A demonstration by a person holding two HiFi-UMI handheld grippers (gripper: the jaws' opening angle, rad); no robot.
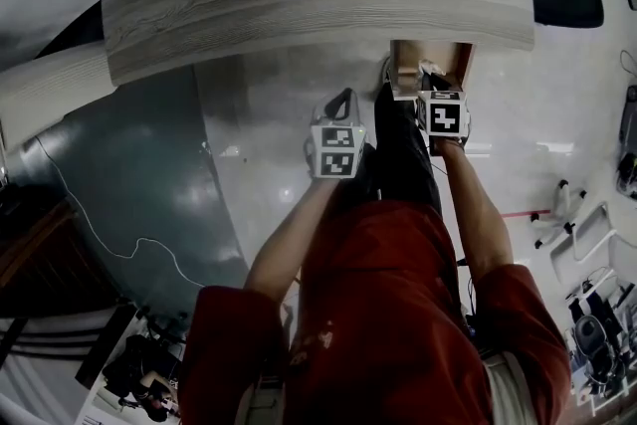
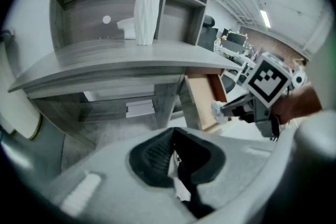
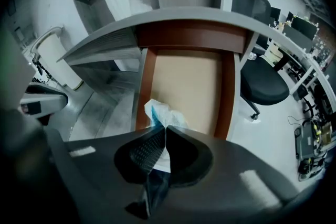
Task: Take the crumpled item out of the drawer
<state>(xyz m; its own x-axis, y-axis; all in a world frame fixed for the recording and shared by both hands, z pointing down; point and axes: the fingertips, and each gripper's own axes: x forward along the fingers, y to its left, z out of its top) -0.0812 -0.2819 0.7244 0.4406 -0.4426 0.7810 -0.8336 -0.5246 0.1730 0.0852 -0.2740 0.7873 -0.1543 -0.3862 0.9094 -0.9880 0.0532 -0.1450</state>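
The wooden drawer (image 3: 191, 86) stands pulled out from under the grey desk (image 3: 173, 18). A crumpled white and blue item (image 3: 163, 113) sits at the drawer's front left corner, and my right gripper (image 3: 164, 131) is shut on it, with the item bunched between the pads. From the left gripper view, the same item (image 2: 218, 109) shows as a pale lump at the tip of the right gripper (image 2: 231, 108), beside the drawer (image 2: 202, 99). My left gripper (image 2: 173, 136) is shut with nothing in it. It hangs left of the drawer (image 1: 438, 55), over the floor (image 1: 259, 154).
A white vase of flowers (image 2: 146, 10) stands on the desk top (image 2: 121, 57), with shelves behind it. A black office chair (image 3: 265, 81) is to the right of the drawer. A thin cable (image 1: 100, 224) runs over the dark floor mat at the left.
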